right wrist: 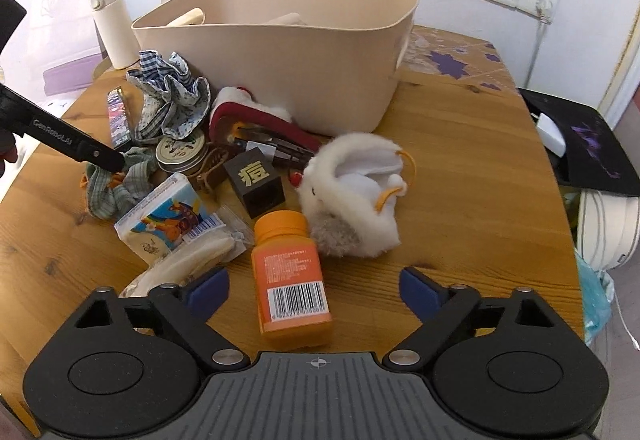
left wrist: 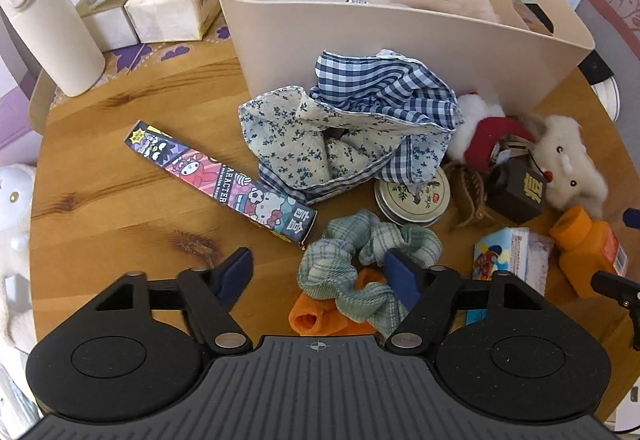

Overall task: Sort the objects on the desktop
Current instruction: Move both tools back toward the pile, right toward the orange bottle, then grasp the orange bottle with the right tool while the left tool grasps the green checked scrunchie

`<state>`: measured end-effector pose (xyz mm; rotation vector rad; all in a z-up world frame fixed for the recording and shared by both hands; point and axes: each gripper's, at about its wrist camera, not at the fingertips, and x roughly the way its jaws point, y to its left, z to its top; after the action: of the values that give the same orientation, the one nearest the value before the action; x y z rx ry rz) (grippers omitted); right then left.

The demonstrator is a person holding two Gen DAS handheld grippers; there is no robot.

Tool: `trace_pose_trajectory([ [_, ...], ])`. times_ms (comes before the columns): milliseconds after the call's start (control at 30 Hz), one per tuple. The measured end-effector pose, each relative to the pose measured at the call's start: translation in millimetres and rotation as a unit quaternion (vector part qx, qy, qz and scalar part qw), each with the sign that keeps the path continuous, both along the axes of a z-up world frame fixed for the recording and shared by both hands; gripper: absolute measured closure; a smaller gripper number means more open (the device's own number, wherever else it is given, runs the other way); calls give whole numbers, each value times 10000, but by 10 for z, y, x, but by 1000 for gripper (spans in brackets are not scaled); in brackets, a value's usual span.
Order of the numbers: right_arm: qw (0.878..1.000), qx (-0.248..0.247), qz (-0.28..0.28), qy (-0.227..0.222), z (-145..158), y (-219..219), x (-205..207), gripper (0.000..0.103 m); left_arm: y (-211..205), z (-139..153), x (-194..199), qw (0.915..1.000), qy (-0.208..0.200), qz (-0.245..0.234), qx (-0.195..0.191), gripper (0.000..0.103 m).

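1. A green scrunchie lies on the wooden table, overlapping an orange cloth.
2. The left gripper, jaws apart, has one finger on the scrunchie.
3. The right gripper, jaws wide open, straddles an orange bottle.
4. A beige bin stands behind.

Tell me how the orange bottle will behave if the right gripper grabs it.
The orange bottle lies on its side between the open right gripper, so it may roll if nudged. It looks like rigid plastic, likely firm under the pads. Its glossy label may slip.
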<state>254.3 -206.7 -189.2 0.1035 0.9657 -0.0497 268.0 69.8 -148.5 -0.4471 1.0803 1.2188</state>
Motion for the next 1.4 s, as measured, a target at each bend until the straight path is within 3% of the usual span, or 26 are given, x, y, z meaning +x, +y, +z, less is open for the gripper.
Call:
trace_pose_trajectory([
  [167,9997,153,154,75,-76,-30,90,20,92,-71,-21,9996,-106,147,-205,44],
  [233,9995,216,222,116,-104,-30,118,26,130,-89,-36,9991,-193,226,-287,52],
  [367,9985,360,348,238,-167,-17,159,45,181,-110,-40,9987,-238,278,-364,68],
  [400,9982,395,371,271,-183,-13,168,51,191,-115,-43,9985,-257,284,-392,76],
  [567,9973,461,462,336,-218,4,183,66,195,-121,-56,9981,-342,243,-457,86],
  [833,9977,422,421,312,-166,14,183,67,150,-81,-52,9980,-418,130,-461,94],
  [1400,9995,216,204,-106,213,43,72,67,-129,232,-110,9965,-755,-338,-145,95],
])
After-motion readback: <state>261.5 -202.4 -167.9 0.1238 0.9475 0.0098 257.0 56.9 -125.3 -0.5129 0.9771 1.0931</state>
